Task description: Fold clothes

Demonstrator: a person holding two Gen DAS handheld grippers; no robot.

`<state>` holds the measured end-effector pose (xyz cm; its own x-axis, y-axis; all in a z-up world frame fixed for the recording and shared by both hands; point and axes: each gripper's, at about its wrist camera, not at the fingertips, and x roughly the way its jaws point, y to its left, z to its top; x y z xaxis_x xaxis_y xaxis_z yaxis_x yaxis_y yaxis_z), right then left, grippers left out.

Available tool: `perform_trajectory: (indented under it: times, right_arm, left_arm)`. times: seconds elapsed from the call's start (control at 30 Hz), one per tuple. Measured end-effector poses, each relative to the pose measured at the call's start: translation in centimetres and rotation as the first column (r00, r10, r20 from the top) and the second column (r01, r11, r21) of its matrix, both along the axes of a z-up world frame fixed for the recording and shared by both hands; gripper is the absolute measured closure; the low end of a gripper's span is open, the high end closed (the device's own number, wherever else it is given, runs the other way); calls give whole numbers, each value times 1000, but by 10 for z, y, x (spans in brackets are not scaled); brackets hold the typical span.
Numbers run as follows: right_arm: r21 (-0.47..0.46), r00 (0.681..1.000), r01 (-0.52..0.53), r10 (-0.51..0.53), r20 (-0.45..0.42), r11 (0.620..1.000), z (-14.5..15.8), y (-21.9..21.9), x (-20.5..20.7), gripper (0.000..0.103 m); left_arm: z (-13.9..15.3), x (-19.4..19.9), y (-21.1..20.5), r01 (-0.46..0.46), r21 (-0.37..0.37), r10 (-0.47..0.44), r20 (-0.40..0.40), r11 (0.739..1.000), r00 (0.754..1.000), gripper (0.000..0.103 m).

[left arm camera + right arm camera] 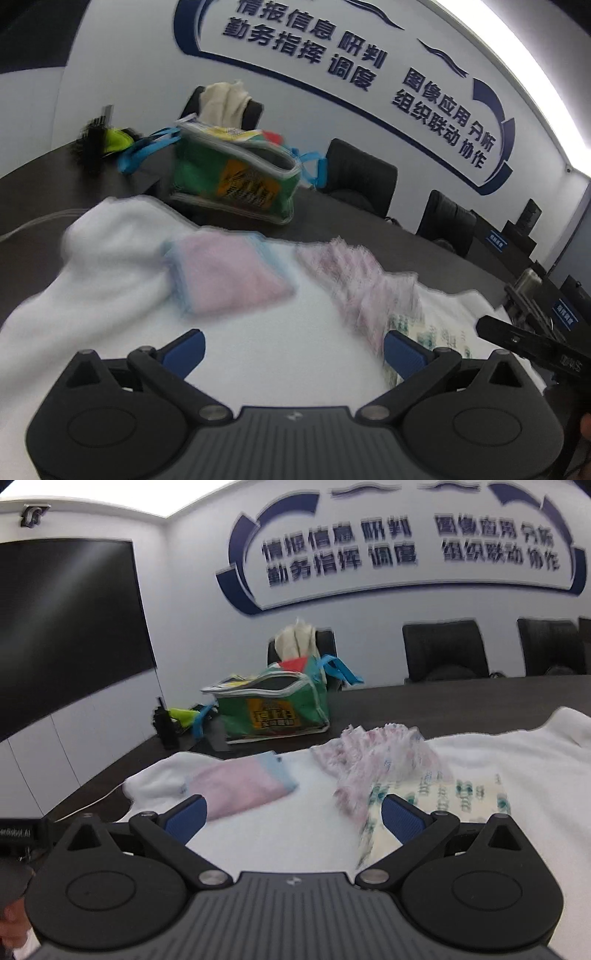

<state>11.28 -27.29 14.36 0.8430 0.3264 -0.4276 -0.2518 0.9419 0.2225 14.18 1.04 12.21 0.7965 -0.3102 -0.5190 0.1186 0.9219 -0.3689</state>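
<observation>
pink cloth (240,788): folded flat, blue edge, lies left on white towel (295,834) | patterned garment (388,764): crumpled, unfolded, lies right of it on towel

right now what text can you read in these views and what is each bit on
"情报信息 研判" over "勤务指挥 调度": wall sign, left block.
"图像应用 分析" over "组织联动 协作": same sign, right block.
Green bag: orange label with dark characters, too blurred to read.
Printed cloth: green print, unreadable.
Blue desk plates: too small to read.
Right gripper: pale lettering on its body, blurred.
Left gripper: no text.
</observation>
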Motion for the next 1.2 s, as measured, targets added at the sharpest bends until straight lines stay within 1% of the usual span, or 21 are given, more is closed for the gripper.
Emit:
perform_trajectory:
  times: [0.07,0.17,0.23,0.33,0.37,0.4,0.43,0.47,0.5,0.53,0.6,0.67,0.77,0.83,0.93,1.0,1.03,1.1,1.13,1.17,1.2]
  right_arm:
    - [-29,997,64,-65,-28,998,5,-11,51,1]
    - [-82,981,161,-169,-100,984,-2,-29,123,1]
    - [-100,962,195,-211,-175,976,-18,-41,166,1]
    - [-73,938,181,-195,-288,981,-48,-55,212,3]
    - [-49,932,172,-179,-316,984,-56,-58,220,3]
    - [-24,925,164,-162,-343,986,-63,-61,228,8]
    - [1,918,156,-145,-369,988,-70,-64,236,30]
    - [27,910,149,-126,-395,988,-77,-66,244,44]
    - [37,906,147,-120,-407,988,-78,-64,247,65]
    - [44,902,146,-115,-417,988,-79,-62,251,87]
    - [17,924,116,-101,-370,993,-66,-50,248,92]
    - [35,952,76,-62,-298,996,-43,-36,240,95]
    - [88,994,5,5,-113,996,12,-19,205,96]
    - [119,999,-45,44,14,992,47,-12,153,96]
    - [153,974,-126,93,205,980,100,-2,72,96]
    - [104,952,-127,92,291,986,98,4,-1,96]
    - [77,939,-125,93,332,989,96,7,-39,96]
    - [-15,946,-143,141,291,990,62,23,-98,94]
    - [-61,950,-155,166,264,986,43,31,-127,85]
    - [-103,956,-211,227,184,972,19,43,-147,73]
    - [-133,945,-304,316,84,943,-6,52,-167,45]
  left_arm:
    - [0,47,-23,55,-5,-55,-8,998,998,1]
    - [-20,110,-56,24,-101,-33,-93,995,995,4]
    - [-43,142,-77,59,-179,-87,-153,982,984,13]
    - [-77,172,-105,73,-170,-112,-237,983,965,27]
    - [-84,177,-109,82,-170,-122,-239,982,963,35]
    - [-92,182,-114,92,-171,-132,-241,981,962,48]
    - [-95,186,-113,102,-184,-147,-249,978,957,57]
    - [-98,190,-113,112,-198,-162,-257,974,953,76]
    - [-101,193,-112,122,-212,-177,-265,970,948,93]
    - [-103,197,-112,132,-226,-192,-272,965,943,97]
    - [-94,191,-103,116,-239,-173,-233,964,957,98]
    - [-72,178,-87,103,-269,-156,-182,957,971,98]
    - [-23,148,-61,101,-291,-126,-70,951,990,98]
    - [16,116,-40,112,-314,-103,43,943,994,98]
    - [66,43,-2,233,-355,-146,255,906,956,88]
    - [76,-9,15,335,-309,-224,344,890,912,60]
    - [72,-35,21,330,-268,-236,327,905,915,58]
    - [59,-84,33,303,-191,-244,283,934,928,58]
    - [44,-110,38,304,-164,-253,276,938,927,57]
    - [29,-135,43,306,-136,-262,268,942,927,52]
    - [11,-155,43,301,-115,-267,243,947,933,47]
